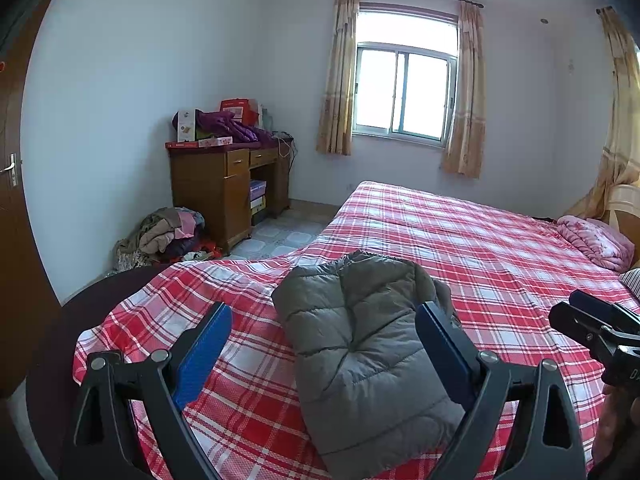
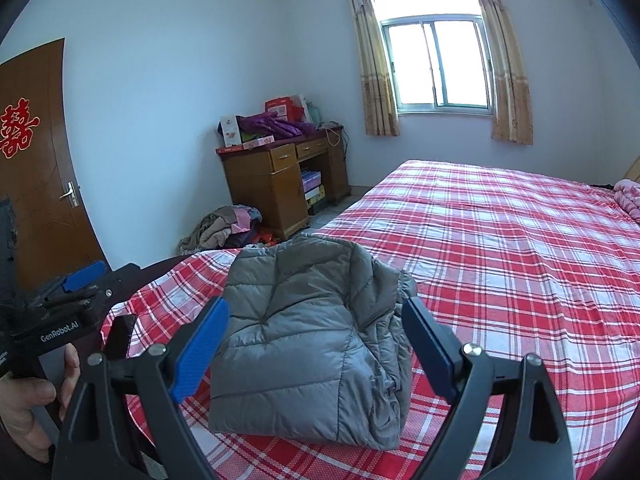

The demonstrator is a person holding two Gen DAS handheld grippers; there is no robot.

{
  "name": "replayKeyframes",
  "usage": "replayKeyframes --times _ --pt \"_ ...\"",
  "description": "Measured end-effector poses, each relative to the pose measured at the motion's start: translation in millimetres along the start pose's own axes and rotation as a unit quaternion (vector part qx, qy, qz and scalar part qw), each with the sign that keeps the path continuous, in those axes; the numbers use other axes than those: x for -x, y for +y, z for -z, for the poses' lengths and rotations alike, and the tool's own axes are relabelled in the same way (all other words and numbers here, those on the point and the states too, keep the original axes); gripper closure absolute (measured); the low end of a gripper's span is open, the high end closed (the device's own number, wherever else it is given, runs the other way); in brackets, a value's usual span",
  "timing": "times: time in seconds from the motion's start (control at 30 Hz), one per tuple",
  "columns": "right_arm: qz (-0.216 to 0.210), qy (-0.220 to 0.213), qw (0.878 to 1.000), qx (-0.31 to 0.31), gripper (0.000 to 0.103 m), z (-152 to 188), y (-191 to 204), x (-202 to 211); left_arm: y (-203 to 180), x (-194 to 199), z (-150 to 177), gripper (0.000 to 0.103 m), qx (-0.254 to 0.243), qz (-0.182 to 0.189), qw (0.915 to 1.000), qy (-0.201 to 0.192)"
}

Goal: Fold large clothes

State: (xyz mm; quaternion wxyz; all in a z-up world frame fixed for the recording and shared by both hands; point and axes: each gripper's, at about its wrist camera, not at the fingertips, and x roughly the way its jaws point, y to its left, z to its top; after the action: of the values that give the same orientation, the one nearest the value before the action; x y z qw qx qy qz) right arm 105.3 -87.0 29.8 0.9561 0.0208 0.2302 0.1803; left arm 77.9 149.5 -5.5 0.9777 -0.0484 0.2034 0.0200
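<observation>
A grey quilted down jacket point(image 1: 360, 356) lies folded into a compact bundle on the red plaid bed point(image 1: 500, 256), near its front corner. It also shows in the right wrist view point(image 2: 304, 340). My left gripper point(image 1: 324, 320) is open and empty, held above the bundle with a blue pad on each side of it. My right gripper point(image 2: 316, 316) is open and empty too, above the jacket. The right gripper's body shows at the right edge of the left wrist view point(image 1: 596, 328); the left gripper's body shows at the left of the right wrist view point(image 2: 76, 300).
A wooden desk point(image 2: 280, 184) piled with boxes and purple clothing stands by the far wall. A heap of clothes point(image 2: 228, 228) lies on the floor beside it. A pink quilt point(image 1: 596, 240) sits at the bed's head. A brown door point(image 2: 40, 168) is on the left.
</observation>
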Motion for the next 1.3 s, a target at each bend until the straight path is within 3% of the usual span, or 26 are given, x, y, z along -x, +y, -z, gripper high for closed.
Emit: replayKeyframes --times 1.3 --pt "0.000 -0.021 1.000 0.004 0.013 -1.6 -0.3 7.7 -1.4 -9.8 4.2 0.010 -0.011 -0.016 0.9997 0.014"
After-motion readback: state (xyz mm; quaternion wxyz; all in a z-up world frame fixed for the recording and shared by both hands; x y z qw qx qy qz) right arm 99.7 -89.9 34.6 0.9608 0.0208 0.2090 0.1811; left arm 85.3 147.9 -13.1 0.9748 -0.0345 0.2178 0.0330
